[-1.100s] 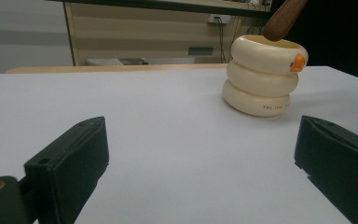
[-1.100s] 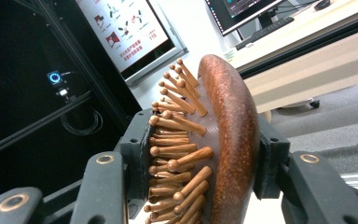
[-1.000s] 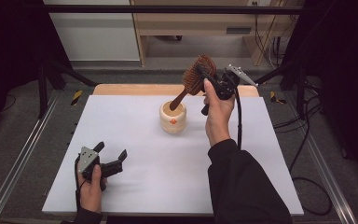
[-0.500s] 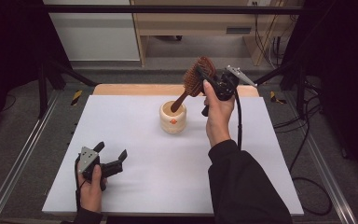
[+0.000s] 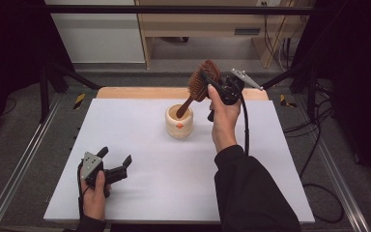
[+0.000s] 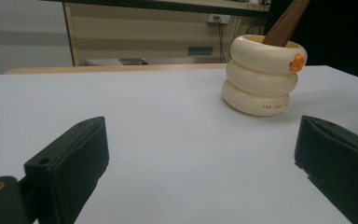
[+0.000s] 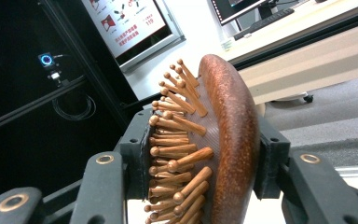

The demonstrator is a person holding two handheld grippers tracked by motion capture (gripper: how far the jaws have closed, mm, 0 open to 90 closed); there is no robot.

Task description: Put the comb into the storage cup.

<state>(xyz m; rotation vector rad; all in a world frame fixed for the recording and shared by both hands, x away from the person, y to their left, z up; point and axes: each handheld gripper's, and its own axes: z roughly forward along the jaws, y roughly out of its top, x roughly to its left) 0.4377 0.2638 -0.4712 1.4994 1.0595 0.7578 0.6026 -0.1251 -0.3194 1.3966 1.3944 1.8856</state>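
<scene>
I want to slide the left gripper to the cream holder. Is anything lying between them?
Nothing: in the left gripper view, only bare white table lies between the open left gripper and the holder.

Polished wooden hairbrush (image 7: 228,140), glossy cream holder (image 6: 260,74), matt white table (image 5: 140,140)

The hairbrush (image 5: 203,81) is a reddish-brown wood with lighter tan pegs, and its handle is a darker brown. The holder (image 5: 179,123) it sits in is cream, three stacked rings, with a small orange spot near the rim and tiny reddish lettering on the bottom ring. The worktop (image 5: 174,174) is plain white with a light wood strip along the far edge; both hand-held grippers are black.
</scene>
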